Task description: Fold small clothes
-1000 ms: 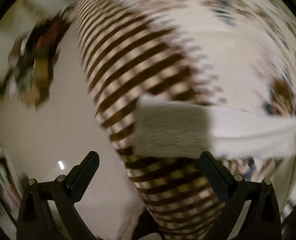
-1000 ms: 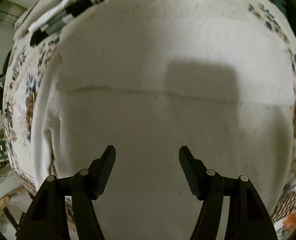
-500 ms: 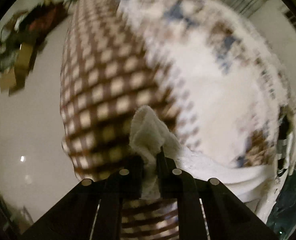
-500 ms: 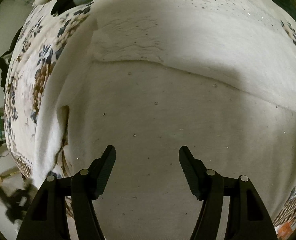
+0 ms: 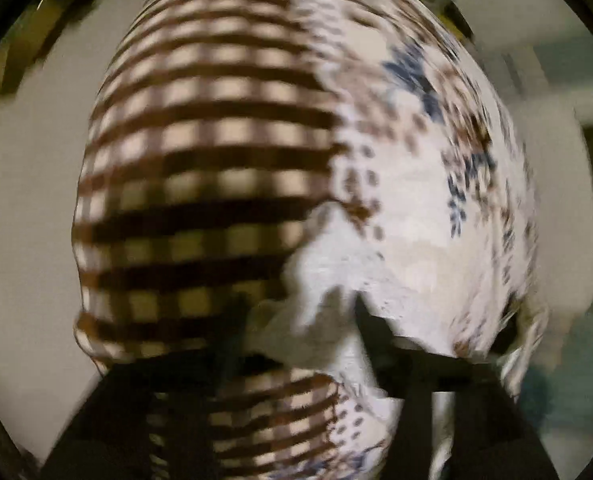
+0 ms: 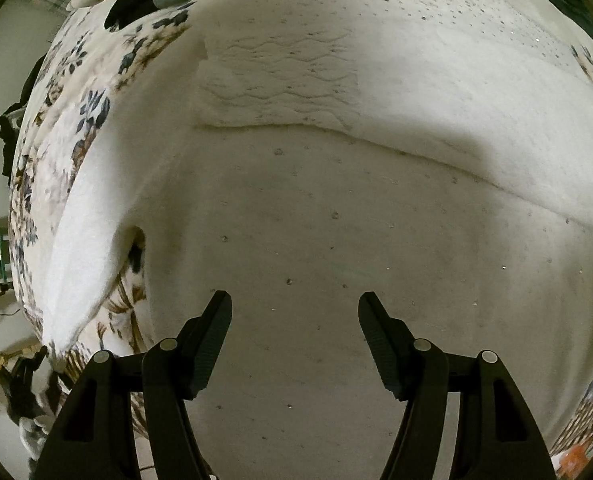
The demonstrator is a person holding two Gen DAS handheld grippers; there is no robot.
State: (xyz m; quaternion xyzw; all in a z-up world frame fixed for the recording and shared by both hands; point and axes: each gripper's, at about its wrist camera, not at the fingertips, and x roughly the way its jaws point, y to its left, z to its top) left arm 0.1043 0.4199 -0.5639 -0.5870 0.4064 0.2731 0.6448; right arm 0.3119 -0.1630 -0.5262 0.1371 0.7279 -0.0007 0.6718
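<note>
White garment (image 6: 336, 220) lies spread flat on the floral bedsheet (image 6: 56, 152), a folded edge crossing its upper half, the left hem lifted. Right gripper (image 6: 295, 320) hovers above it, fingers parted, nothing between them. Left gripper (image 5: 300, 320) is opening; a bunched garment corner (image 5: 328, 280) sits between its blurred fingers, over the checked border (image 5: 200, 168)

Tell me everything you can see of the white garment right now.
The white garment is fuzzy cream knit dotted with small studs, spread flat across the floral bedcover. A fold line crosses its middle; a wavy-stitched panel sits above it. Its left edge is curled up. The right claw hangs open above it, apparently not touching.
</note>
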